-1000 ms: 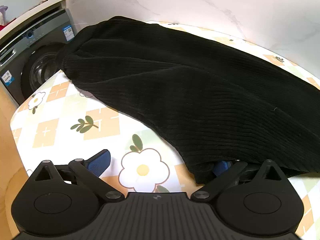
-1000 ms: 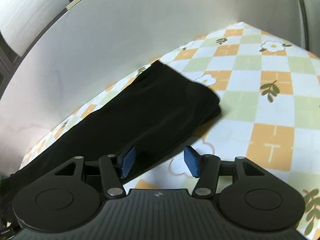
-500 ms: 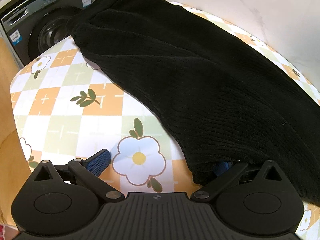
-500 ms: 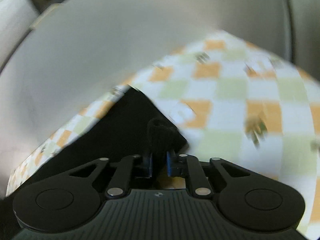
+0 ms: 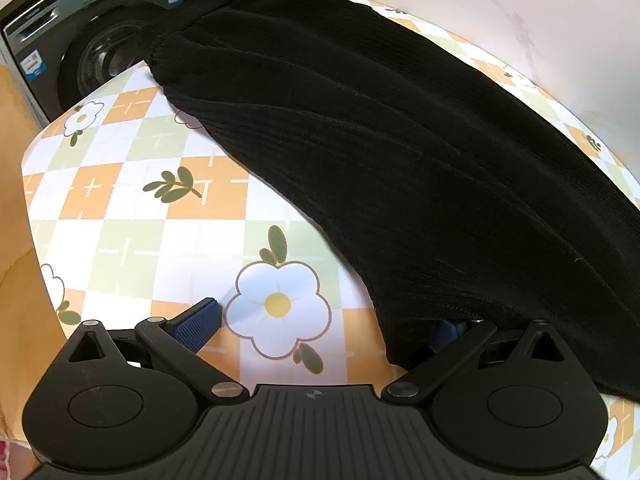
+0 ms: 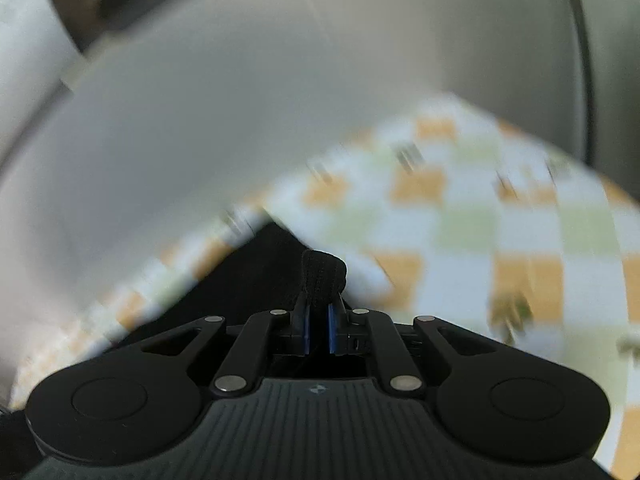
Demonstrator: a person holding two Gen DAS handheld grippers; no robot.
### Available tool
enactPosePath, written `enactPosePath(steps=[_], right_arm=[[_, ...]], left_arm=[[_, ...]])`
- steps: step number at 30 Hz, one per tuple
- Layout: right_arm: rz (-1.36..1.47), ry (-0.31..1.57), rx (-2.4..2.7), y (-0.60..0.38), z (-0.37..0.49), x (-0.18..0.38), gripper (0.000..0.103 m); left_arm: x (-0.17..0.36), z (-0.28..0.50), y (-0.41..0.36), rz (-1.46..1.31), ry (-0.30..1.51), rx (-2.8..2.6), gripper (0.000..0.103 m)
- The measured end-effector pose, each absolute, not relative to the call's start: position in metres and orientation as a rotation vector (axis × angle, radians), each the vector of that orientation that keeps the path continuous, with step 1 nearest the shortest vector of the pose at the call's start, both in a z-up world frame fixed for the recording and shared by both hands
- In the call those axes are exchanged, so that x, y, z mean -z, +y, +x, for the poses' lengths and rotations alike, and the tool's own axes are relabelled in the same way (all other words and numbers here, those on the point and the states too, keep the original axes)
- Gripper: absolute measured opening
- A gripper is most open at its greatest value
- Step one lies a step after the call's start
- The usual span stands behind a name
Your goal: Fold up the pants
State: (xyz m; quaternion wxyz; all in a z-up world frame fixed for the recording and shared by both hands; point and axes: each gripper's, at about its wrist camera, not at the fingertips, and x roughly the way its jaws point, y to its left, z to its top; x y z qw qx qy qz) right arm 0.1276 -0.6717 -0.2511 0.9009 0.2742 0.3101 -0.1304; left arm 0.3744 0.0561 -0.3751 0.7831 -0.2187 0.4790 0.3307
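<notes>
Spread over a checked floral tablecloth (image 5: 132, 236), black ribbed pants (image 5: 400, 152) are now pinched at the hem by the right gripper (image 6: 319, 322), open a second ago, while the left gripper (image 5: 320, 330) stays wide, so the fold can begin.

left wrist view is bright, evenly lit and sharp, with fisheye bending at the edges. right wrist view is dimmer, its background smeared by motion blur.
</notes>
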Motion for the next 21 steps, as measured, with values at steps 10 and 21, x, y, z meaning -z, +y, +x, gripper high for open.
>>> enactPosePath(steps=[10,21], right_arm=[[0.481,0.533,0.156,-0.651,0.160,0.191,0.008],[0.508,0.540,0.184,-0.669,0.148,0.207,0.008]], left_arm=[[0.374,0.380,0.057,-0.494,1.047,-0.733,0.103],[0.374,0.379,0.056,-0.521,1.046,-0.757,0.103]])
